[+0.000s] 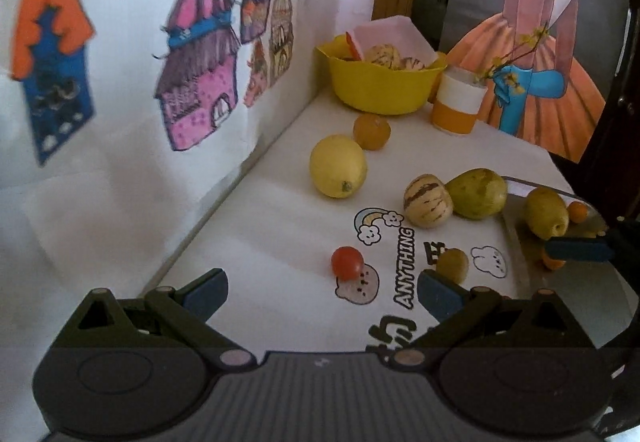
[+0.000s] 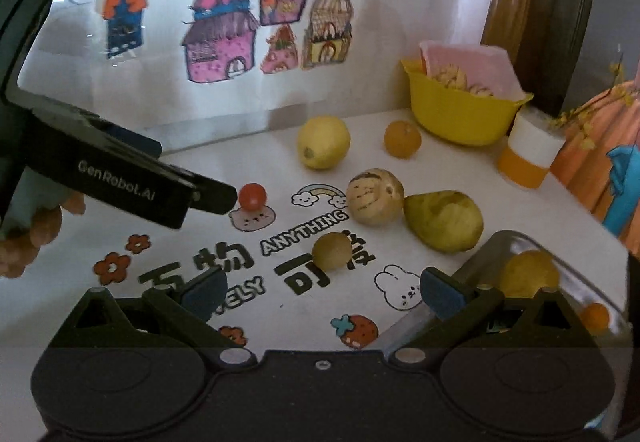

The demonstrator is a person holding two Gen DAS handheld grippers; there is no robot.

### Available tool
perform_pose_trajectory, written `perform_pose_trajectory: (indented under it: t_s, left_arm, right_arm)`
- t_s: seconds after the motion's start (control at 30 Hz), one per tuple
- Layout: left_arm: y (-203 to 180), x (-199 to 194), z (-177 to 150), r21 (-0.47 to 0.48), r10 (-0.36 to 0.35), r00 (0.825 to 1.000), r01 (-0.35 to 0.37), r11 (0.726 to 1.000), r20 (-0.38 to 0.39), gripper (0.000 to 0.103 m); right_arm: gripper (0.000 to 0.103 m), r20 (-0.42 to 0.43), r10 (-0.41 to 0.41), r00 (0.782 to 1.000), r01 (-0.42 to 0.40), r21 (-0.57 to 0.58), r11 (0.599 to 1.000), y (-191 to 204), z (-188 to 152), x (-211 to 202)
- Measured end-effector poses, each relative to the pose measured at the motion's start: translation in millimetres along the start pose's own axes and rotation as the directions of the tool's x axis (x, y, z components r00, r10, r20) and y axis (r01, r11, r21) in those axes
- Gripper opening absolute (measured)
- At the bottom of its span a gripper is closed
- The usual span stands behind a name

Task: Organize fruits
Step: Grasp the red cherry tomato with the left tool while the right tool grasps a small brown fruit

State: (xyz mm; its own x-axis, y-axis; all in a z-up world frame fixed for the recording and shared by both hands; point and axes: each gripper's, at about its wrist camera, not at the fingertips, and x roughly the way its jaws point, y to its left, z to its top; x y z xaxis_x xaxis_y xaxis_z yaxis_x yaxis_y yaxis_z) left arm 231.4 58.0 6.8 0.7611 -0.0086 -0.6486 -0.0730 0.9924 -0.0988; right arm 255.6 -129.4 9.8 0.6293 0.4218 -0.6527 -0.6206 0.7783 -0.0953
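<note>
Both claws spread, empty. My right claw [image 2: 322, 292] sits just before the small olive fruit [image 2: 331, 251] on the counter [image 2: 240, 158]; I'd straddle it squarely, pinch gently, lift toward the tray [image 2: 476, 262].

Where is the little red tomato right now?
The little red tomato sits on the printed mat, touching the top of the bear face drawing, in front of the open left gripper, left of the small green fruit.

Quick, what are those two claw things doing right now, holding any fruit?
Left gripper: open, holding nothing.
Right gripper: open, holding nothing.
</note>
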Motion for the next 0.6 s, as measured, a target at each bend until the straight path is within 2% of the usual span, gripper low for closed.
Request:
perform_pose_trajectory:
  t_s: [0.13, 0.4, 0.6]
  left_arm:
    - [-2, 14, 1, 0.0, 0.004, 1.0, -0.004, 1.0, -0.012, 0.102]
    - [-4, 29, -4, 0.029, -0.004, 1.0, 0.004, 1.0, -0.002, 0.102]
    - [-4, 35, -4, 0.029, -0.033, 0.999, 0.033, 0.999, 0.009, 0.094]
  right_arm:
    - [0.102, 0.009, 0.013, 1.0, -0.014, 0.023, 1.0, -7, 3, 12]
    - [0.093, -0.018, 0.038, 0.999, -0.038, 0.046, 0.998, -11, 4, 33]
    - [0.084, -0.018, 0.045, 0.999, -0.044, 0.05, 0.998, -11, 5, 41]
